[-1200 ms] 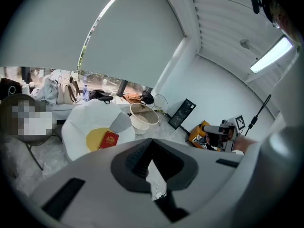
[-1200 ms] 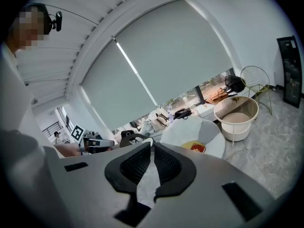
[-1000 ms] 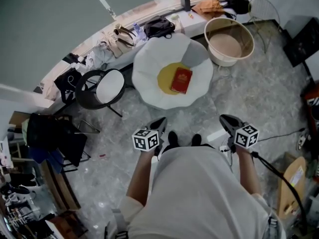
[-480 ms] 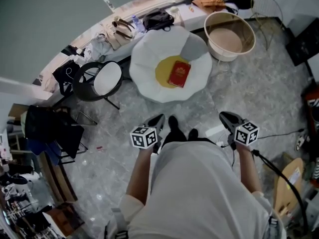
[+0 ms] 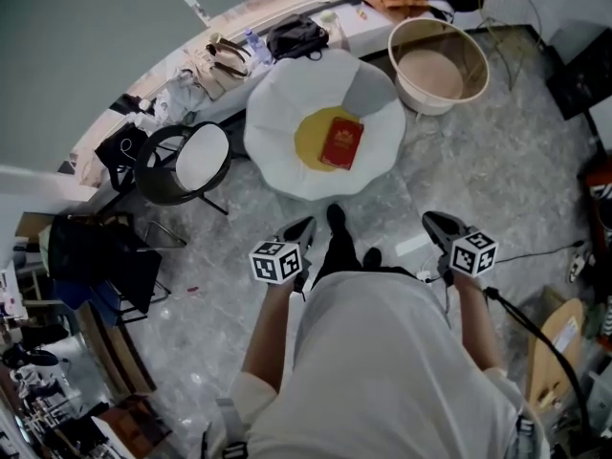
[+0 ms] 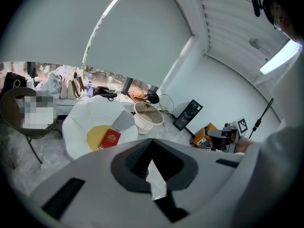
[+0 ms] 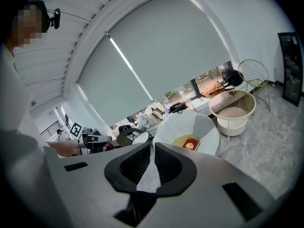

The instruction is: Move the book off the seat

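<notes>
A red book (image 5: 341,142) (image 6: 109,139) (image 7: 191,144) lies on the yellow cushion (image 5: 316,142) of a white flower-shaped seat (image 5: 277,146) ahead of me. My left gripper (image 5: 306,226) is held low at my left side, well short of the seat, jaws shut and empty. On the other side my right gripper (image 5: 432,224) is at about the same level, also shut with nothing in it. Both are far from the book.
A round cream tub (image 5: 438,63) stands right of the seat. A dark round-seated chair (image 5: 182,163) stands to its left. Bags and clutter (image 5: 253,46) line the window ledge behind. A cable (image 5: 535,251) runs over the grey floor at right.
The seat and book have slid slightly left and up in the head view as I step forward, one foot now out toward the seat. Both grippers stay shut.
</notes>
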